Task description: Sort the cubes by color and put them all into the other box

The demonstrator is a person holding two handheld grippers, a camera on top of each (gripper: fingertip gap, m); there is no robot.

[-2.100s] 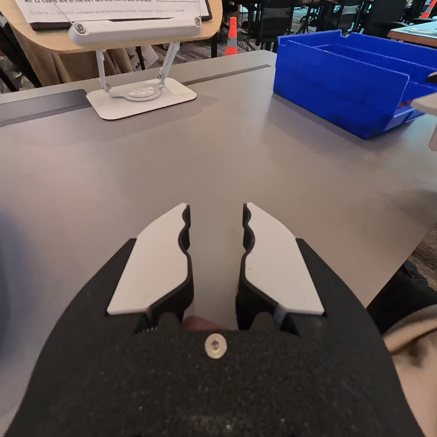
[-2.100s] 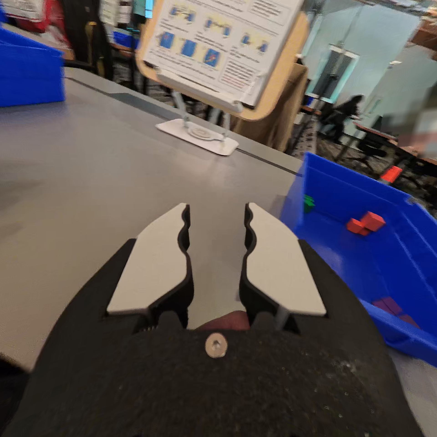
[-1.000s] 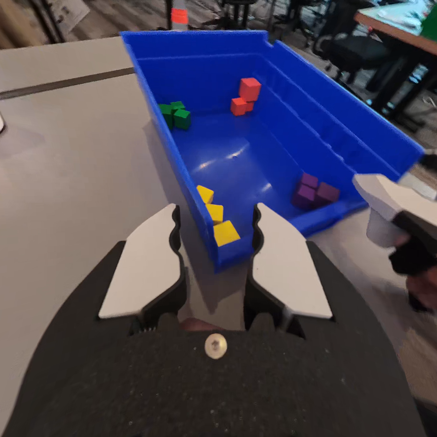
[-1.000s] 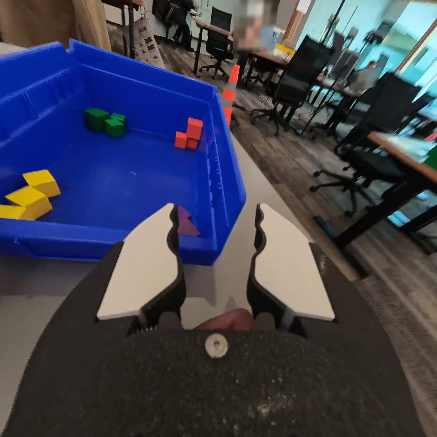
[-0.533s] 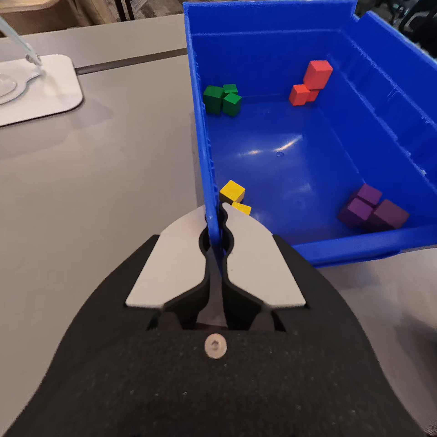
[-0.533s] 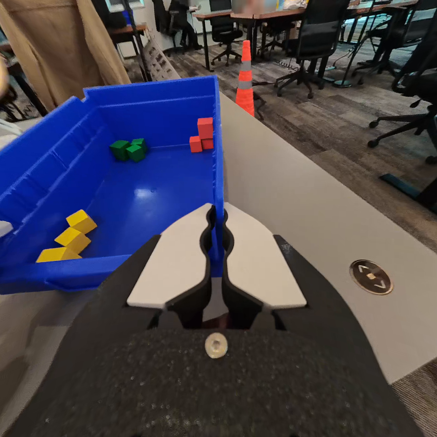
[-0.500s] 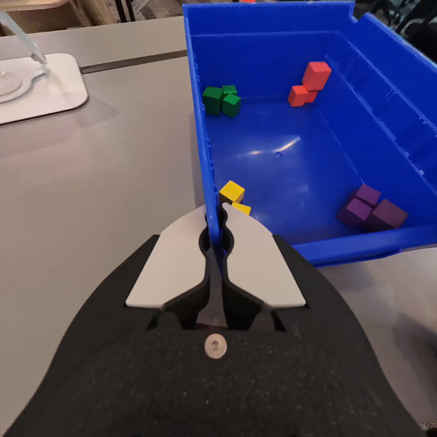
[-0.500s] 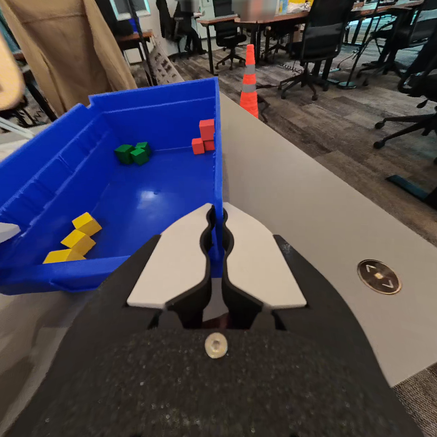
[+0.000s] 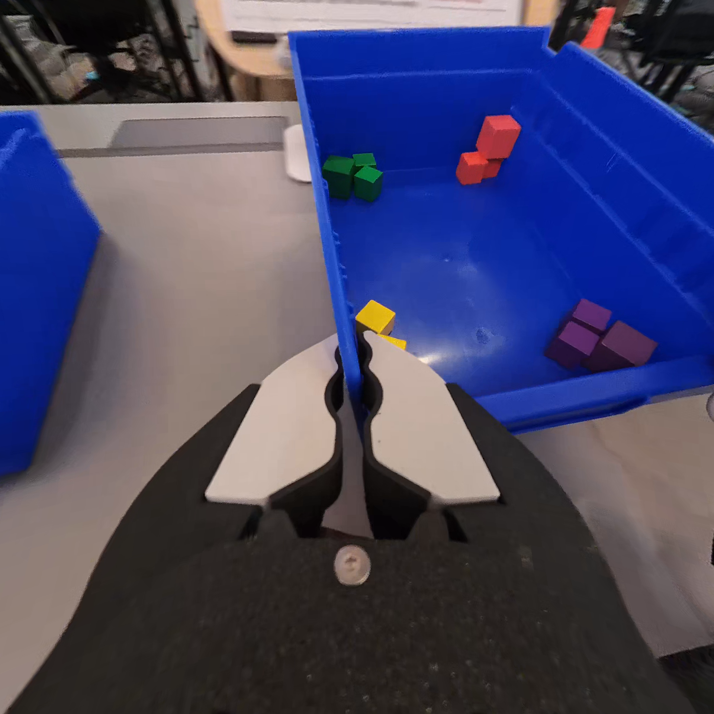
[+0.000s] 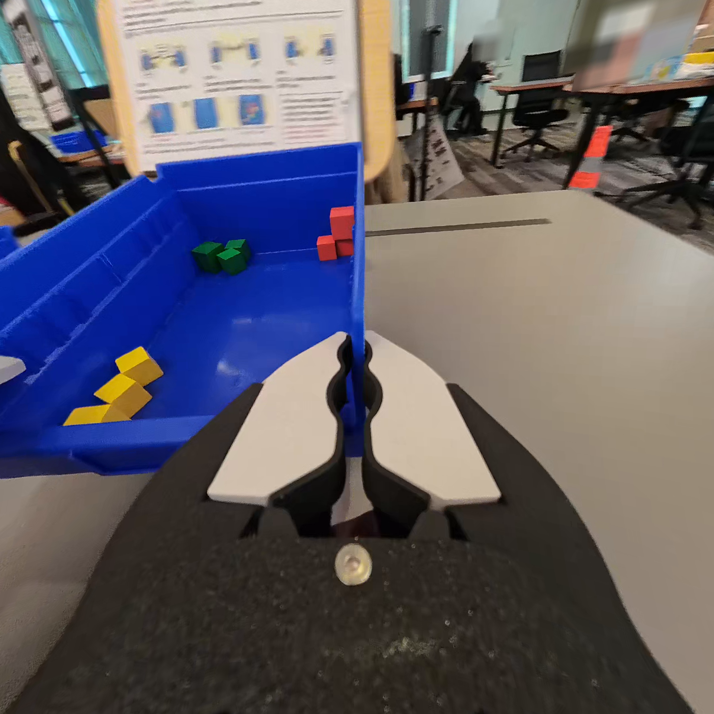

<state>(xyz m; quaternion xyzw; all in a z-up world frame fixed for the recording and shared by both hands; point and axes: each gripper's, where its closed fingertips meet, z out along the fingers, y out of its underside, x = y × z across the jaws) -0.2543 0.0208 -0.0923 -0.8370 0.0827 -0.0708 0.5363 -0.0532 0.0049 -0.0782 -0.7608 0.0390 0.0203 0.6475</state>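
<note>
yellow cubes (image 9: 374, 317): only 2 partly visible in left wrist view, rest behind finger | second blue bin (image 9: 34, 270): cut by left edge | instruction board (image 10: 239, 77): blurred | purple cubes: hidden in right wrist view

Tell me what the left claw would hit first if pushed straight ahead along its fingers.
The left claw is shut on the blue plastic bin's left wall, so it would slide along that wall; its inner finger would probably hit the yellow cube first.

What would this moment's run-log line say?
left gripper: shut on blue box left wall | right gripper: shut on right wall | cubes inside: grouped by color in corners
</note>
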